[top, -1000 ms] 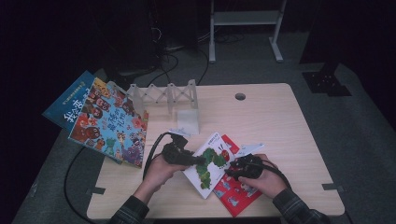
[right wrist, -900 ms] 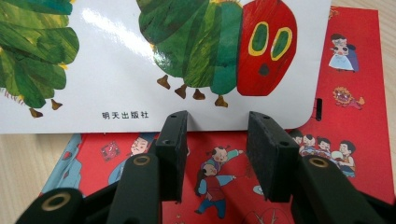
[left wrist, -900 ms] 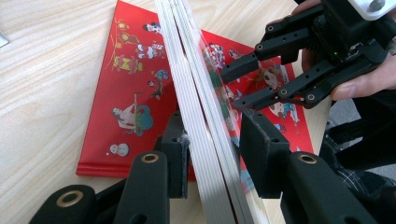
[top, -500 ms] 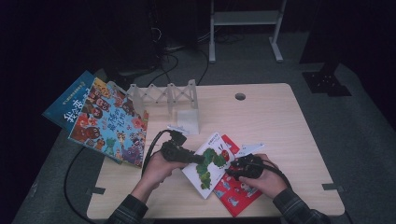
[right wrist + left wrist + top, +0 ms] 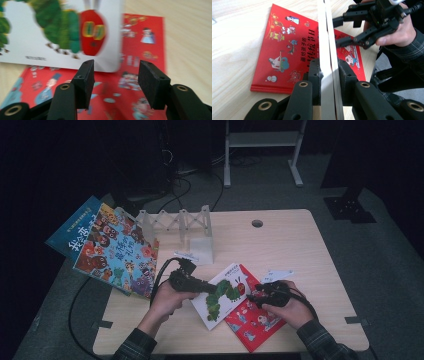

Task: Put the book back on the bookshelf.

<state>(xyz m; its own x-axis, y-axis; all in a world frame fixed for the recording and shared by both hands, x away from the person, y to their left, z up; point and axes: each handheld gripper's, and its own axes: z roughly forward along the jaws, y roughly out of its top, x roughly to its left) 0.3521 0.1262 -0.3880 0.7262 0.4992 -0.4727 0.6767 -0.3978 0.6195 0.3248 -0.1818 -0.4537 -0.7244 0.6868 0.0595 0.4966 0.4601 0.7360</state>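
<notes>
The light wooden rectangular table [image 5: 310,270] carries everything, with a round cable hole [image 5: 257,223] near its far edge. Two large, colourful picture books [image 5: 117,251] lie stacked over the table's left edge, partly overhanging it. A clear plastic book rack [image 5: 186,227] stands toward the far left part of the top. Near the front edge, about midway along it, lies a flat red picture book [image 5: 287,47] with cartoon figures and white lettering. Above it is a white hardcover book with a green caterpillar [image 5: 220,296], lifted off the red one and seen edge-on in the left gripper view. The left gripper [image 5: 329,75] is clenched on this white book's edge, its pads pressing both covers, the jaws having just been closing. The right gripper [image 5: 115,83] hovers over the red book just beside the white book's corner; its jaws have just been opening and stand apart with nothing between them.
</notes>
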